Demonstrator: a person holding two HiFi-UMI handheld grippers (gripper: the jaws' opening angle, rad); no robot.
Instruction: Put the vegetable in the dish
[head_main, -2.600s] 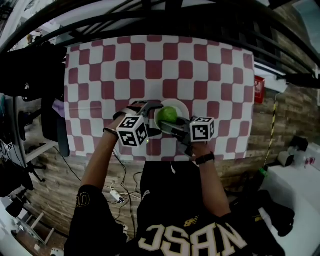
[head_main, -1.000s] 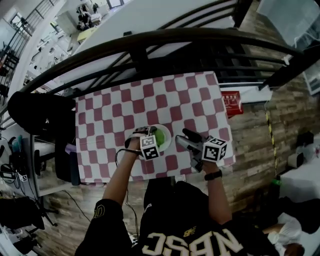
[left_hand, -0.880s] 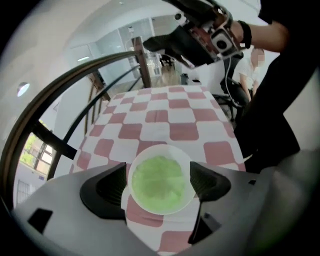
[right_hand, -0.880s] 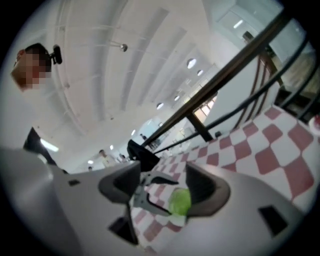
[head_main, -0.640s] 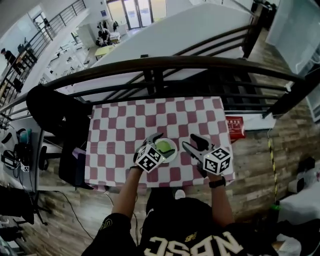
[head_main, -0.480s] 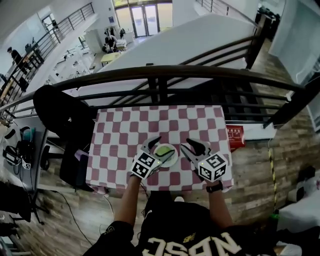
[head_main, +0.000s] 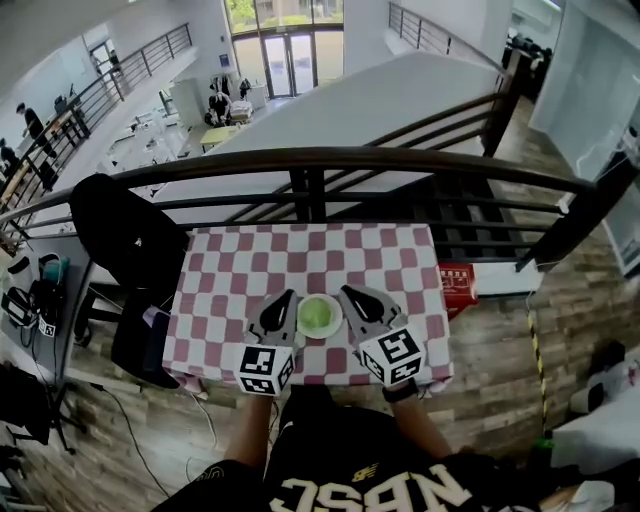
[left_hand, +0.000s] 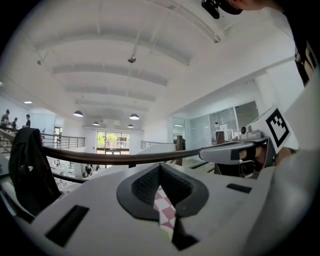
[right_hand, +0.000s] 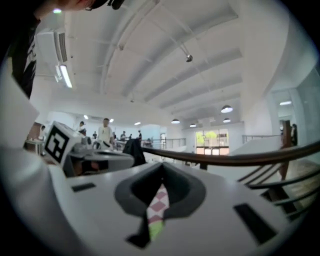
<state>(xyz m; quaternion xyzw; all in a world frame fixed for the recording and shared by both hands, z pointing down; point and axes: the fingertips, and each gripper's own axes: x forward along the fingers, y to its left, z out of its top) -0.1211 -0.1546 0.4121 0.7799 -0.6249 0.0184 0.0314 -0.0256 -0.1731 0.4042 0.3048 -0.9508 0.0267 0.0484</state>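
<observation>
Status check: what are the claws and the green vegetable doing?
Left claw and right claw shut, empty, beside dish. Vegetable in dish. Nothing blocking.

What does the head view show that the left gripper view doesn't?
Only the head view: the whole white dish holding the green vegetable. Only the left gripper view: ceiling lamps and the left gripper close up, jaws shut. Both: the checkered cloth, the dark railing, the right gripper.
</observation>
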